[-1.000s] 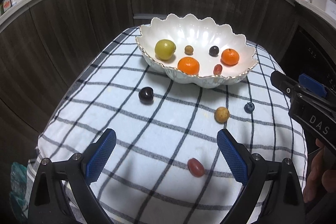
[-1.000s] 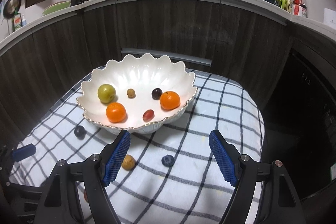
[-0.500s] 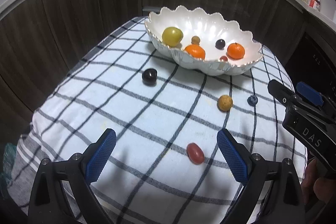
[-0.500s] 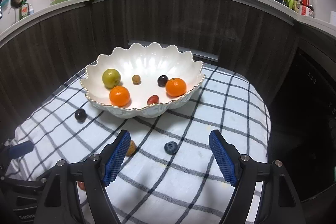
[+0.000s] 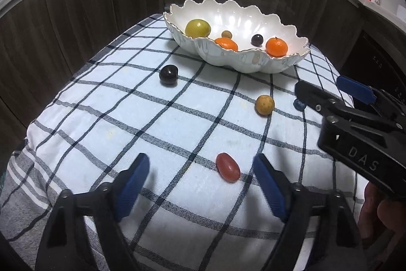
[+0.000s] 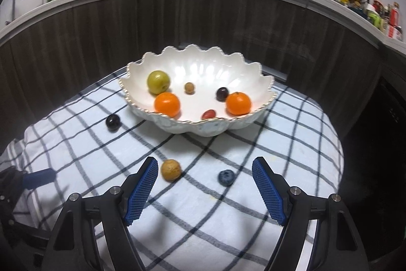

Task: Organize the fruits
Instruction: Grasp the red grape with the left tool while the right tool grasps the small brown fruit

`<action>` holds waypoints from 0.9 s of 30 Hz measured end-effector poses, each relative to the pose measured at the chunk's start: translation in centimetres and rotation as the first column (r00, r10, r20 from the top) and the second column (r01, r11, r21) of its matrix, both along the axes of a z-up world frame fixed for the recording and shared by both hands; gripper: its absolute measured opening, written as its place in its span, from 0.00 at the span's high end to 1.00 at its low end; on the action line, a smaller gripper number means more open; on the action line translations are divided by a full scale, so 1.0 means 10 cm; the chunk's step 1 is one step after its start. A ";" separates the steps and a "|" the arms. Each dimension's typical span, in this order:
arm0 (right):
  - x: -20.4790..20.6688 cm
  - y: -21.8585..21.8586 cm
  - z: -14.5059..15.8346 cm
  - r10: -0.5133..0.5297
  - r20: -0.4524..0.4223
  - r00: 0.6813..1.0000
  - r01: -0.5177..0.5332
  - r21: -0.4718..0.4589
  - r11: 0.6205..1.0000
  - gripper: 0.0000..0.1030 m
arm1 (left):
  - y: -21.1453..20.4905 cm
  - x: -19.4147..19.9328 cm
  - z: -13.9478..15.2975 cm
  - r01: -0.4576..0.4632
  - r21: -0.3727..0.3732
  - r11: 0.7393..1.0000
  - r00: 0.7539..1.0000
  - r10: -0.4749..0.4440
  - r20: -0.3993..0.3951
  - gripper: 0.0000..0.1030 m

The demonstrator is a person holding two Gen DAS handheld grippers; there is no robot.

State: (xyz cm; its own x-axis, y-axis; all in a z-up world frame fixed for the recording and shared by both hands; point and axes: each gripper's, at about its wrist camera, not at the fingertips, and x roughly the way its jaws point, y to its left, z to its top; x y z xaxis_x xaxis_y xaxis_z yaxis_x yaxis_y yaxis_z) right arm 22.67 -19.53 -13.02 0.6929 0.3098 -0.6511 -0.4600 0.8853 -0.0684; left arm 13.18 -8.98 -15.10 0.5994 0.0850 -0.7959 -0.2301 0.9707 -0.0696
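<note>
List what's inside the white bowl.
Inside the bowl: a green fruit, two oranges, a small tan fruit, a dark grape and a red grape, half hidden by the near rim.

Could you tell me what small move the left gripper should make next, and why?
Probably ease the left gripper a little further down and forward over the red grape. Its jaws are closing, yet the grape lies on the checked cloth just ahead of the right-hand pad, not yet squarely between the pads, and nothing is gripped.
</note>
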 end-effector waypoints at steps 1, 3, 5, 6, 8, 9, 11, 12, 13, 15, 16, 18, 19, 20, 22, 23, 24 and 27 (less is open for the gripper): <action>0.00 0.02 -0.01 0.008 -0.001 1.000 -0.008 -0.003 1.000 0.25 | -0.01 -0.01 -0.01 0.002 0.008 1.000 1.000 -0.002 0.006 0.21; -0.01 0.07 -0.04 0.035 -0.006 0.999 -0.035 -0.011 0.999 0.25 | -0.01 -0.01 -0.03 0.001 0.005 1.000 1.000 -0.001 0.008 0.21; -0.02 0.10 -0.06 0.052 -0.007 0.999 -0.052 -0.017 0.999 0.25 | -0.02 0.00 -0.04 -0.001 0.004 1.000 1.000 0.001 0.016 0.22; -0.01 0.11 -0.08 0.059 -0.012 0.998 -0.059 -0.014 0.998 0.25 | -0.03 0.01 -0.05 0.000 0.006 1.000 1.000 0.000 0.013 0.22; 0.01 0.12 -0.11 0.066 -0.028 0.997 -0.066 -0.004 0.998 0.25 | -0.04 0.03 -0.10 0.003 0.002 1.000 1.000 -0.003 0.001 0.26; 0.02 0.12 -0.13 0.068 -0.034 0.997 -0.068 0.000 0.998 0.25 | -0.04 0.04 -0.12 0.002 0.003 1.000 1.000 -0.002 -0.008 0.27; 0.05 0.14 -0.17 0.075 -0.048 0.996 -0.074 0.007 0.997 0.26 | -0.05 0.06 -0.18 0.003 0.003 1.000 1.000 -0.003 -0.023 0.32; 0.06 0.15 -0.20 0.080 -0.055 0.995 -0.079 0.009 0.997 0.29 | -0.06 0.07 -0.20 0.005 0.002 1.000 1.000 -0.005 -0.030 0.35; 0.06 0.16 -0.22 0.085 -0.061 0.994 -0.085 0.008 0.996 0.31 | -0.07 0.08 -0.22 0.004 0.004 1.000 0.999 -0.004 -0.033 0.38; 0.07 0.18 -0.25 0.091 -0.069 0.993 -0.091 0.006 0.996 0.34 | -0.08 0.09 -0.22 0.002 0.012 1.000 1.000 -0.001 -0.015 0.40; 0.07 0.19 -0.27 0.094 -0.071 0.993 -0.094 0.006 0.996 0.35 | -0.09 0.09 -0.22 0.004 0.011 1.000 1.000 -0.004 -0.011 0.45; 0.09 0.18 -0.30 0.097 -0.079 0.992 -0.096 0.016 0.995 0.38 | -0.12 0.10 -0.23 0.011 0.012 1.000 1.000 -0.011 0.001 0.49; 0.10 0.18 -0.31 0.097 -0.082 0.992 -0.095 0.021 0.995 0.40 | -0.13 0.10 -0.23 0.016 0.014 1.000 1.000 -0.016 0.005 0.55; 0.11 0.18 -0.32 0.096 -0.081 0.992 -0.095 0.022 0.995 0.40 | -0.14 0.11 -0.23 0.018 0.015 1.000 1.000 -0.018 0.009 0.59; 0.14 0.19 -0.34 0.098 -0.084 0.992 -0.096 0.025 0.995 0.41 | -0.15 0.11 -0.23 0.023 0.005 1.000 1.000 -0.023 0.018 0.63; 0.15 0.20 -0.35 0.101 -0.088 0.991 -0.098 0.032 0.995 0.41 | -0.16 0.11 -0.23 0.029 0.007 1.000 0.999 -0.029 0.020 0.66; 0.16 0.21 -0.35 0.103 -0.089 0.991 -0.101 0.035 0.994 0.42 | -0.17 0.11 -0.24 0.031 0.011 0.999 0.999 -0.031 0.023 0.66; 0.20 0.25 -0.39 0.112 -0.094 0.989 -0.110 0.030 0.994 0.46 | -0.18 0.11 -0.24 0.035 0.009 0.999 0.999 -0.035 0.027 0.71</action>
State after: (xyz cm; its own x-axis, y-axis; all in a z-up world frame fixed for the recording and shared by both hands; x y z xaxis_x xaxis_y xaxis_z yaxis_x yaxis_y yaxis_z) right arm 24.67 -17.03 -16.89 0.5882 0.3979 -0.7041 -0.5589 0.8292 0.0017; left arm 14.28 -10.76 -17.50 0.6233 0.0705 -0.7788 -0.1941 0.9787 -0.0667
